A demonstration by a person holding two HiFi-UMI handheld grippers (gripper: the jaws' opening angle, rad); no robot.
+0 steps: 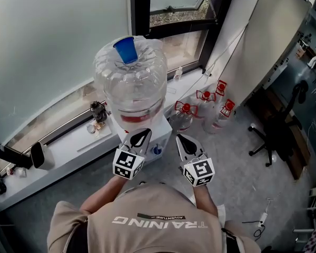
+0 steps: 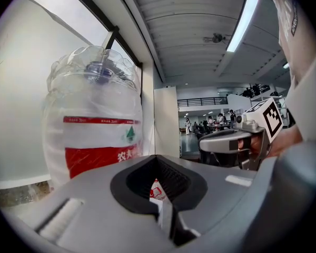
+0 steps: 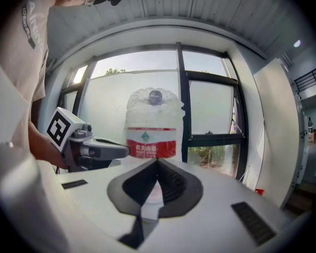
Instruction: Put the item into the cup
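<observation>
A blue cup (image 1: 127, 49) stands on top of the big clear water bottle (image 1: 130, 78), which sits inverted on a white dispenser (image 1: 159, 125). The bottle with its red label (image 2: 92, 136) fills the left of the left gripper view and stands centred in the right gripper view (image 3: 151, 130). My left gripper (image 1: 141, 137) and right gripper (image 1: 183, 140) hover side by side just in front of the dispenser. Both are shut, and I see nothing held in either. No separate item to put into the cup shows in any view.
A white sill (image 1: 63, 152) runs along the window and bears a small dark jar (image 1: 98, 111) and a black object (image 1: 38, 155). Several red-capped bottles (image 1: 205, 100) stand on the floor at the right. An office chair (image 1: 276, 133) is farther right.
</observation>
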